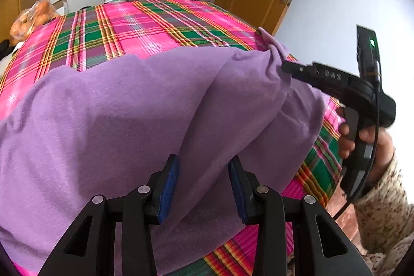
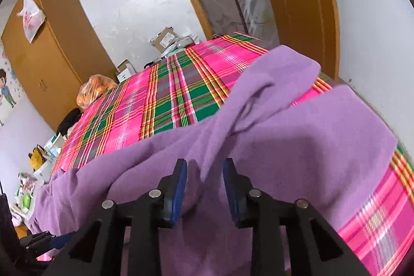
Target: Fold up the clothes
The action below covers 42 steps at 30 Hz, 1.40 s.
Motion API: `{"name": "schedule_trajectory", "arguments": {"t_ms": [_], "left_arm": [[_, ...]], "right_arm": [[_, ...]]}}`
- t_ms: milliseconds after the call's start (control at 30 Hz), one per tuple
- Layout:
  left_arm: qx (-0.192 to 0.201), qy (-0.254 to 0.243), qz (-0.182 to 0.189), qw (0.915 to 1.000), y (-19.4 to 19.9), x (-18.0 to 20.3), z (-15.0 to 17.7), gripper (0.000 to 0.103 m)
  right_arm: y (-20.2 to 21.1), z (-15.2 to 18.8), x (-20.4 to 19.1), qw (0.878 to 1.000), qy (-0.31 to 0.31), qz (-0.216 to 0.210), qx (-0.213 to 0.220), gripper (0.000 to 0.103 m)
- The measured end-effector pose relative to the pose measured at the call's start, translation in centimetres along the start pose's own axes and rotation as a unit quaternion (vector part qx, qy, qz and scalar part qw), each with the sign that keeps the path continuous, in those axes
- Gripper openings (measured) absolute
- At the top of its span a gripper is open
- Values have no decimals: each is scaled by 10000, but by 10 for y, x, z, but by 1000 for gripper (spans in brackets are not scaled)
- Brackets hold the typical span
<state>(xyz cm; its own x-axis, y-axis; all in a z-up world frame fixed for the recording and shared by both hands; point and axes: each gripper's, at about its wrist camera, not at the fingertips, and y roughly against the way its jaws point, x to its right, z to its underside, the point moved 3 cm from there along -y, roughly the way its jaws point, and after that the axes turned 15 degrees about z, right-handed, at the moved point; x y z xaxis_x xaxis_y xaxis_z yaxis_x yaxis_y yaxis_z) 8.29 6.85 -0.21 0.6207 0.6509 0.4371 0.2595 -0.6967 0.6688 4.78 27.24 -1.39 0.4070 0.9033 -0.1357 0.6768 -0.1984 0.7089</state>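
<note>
Right hand-held gripper (image 2: 204,188) over purple garment (image 2: 297,136), blue pads (image 2: 178,195) parted, a raised fold of cloth between them, not pinched. Garment spread on bed with pink-green plaid sheet (image 2: 160,100). Wooden wardrobe (image 2: 51,48) behind, at left.

A home bedroom is showing here: a bed under a pink-and-green plaid sheet (image 2: 165,105) is filling the room, a tall wooden wardrobe (image 2: 51,48) is standing beyond it, and an open wooden door (image 2: 297,4) and cardboard boxes (image 2: 165,39) are sitting past its far end.
</note>
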Motion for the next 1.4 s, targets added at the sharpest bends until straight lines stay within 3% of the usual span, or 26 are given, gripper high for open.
{"name": "schedule_trajectory", "arguments": {"t_ms": [167,433,633,733,867,1067,1400], "left_arm": [[-75,-122,-5,9999,-3,5,0,40],[-288,-462,-125,9984,-13,14,-1,39],[-291,-640,-302,9971,-16,16,-3,14],[-249,-619,-245,9975,-14,15,-4,10],[15,-535,-186,9984,-6,14,-9,8],[616,-609,-140,9961,22,24,-16,8],[854,-789,41,9932,40,43,-13,8]], "right_arm": [[-15,-14,-8,9995,222,216,-104,29],[-28,-14,-6,9997,26,-1,-241,21],[-28,-15,-6,9998,79,-102,-169,7],[-23,-17,-6,9998,111,-149,-46,7],[-14,-20,-5,9998,71,-159,128,6],[25,-33,-9,9968,106,-143,779,6],[76,-36,0,9918,69,-76,1272,6]]}}
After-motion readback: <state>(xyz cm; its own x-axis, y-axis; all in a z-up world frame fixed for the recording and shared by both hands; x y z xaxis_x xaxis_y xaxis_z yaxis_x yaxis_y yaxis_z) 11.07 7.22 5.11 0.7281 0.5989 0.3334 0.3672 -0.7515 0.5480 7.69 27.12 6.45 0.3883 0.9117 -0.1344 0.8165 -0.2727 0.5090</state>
